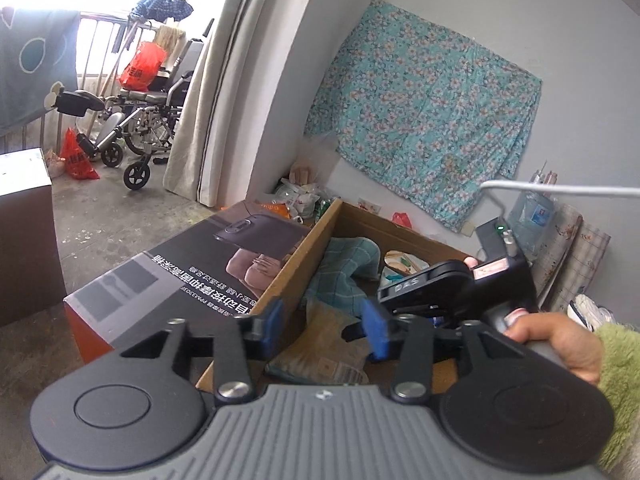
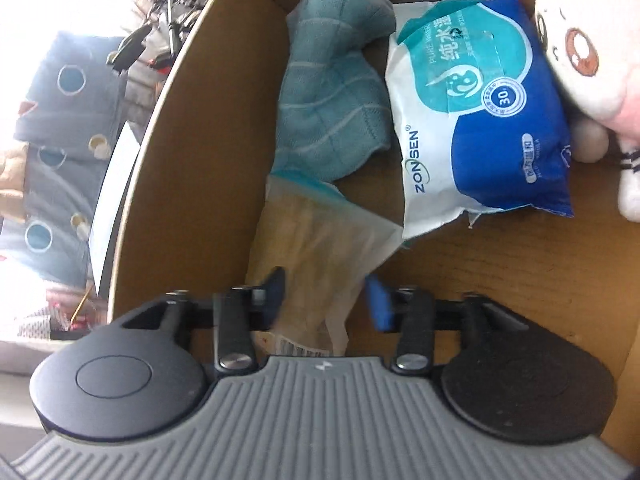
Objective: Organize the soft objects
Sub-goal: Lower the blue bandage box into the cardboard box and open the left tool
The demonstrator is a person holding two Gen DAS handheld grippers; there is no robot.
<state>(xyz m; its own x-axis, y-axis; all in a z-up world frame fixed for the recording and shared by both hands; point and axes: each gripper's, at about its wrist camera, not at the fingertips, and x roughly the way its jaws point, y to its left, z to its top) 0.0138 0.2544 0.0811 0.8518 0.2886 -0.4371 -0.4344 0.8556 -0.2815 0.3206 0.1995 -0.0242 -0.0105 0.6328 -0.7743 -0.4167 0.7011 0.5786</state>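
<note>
one flat packet [image 2: 316, 256] lengthwise toward towel [image 2: 332, 92]

Teal towel [image 2: 332, 80] crumpled in box [image 2: 224, 80]

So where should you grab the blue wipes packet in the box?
Probably the crinkly sealed end of the wipes packet nearest the right gripper, coming from above. It lies flat on the box floor, and that thin flap pinches easily.

One cardboard box [image 2: 208, 92], one teal towel [image 2: 332, 84], one wipes pack [image 2: 480, 112], one plush toy [image 2: 588, 44], one clear packet [image 2: 320, 248].
</note>
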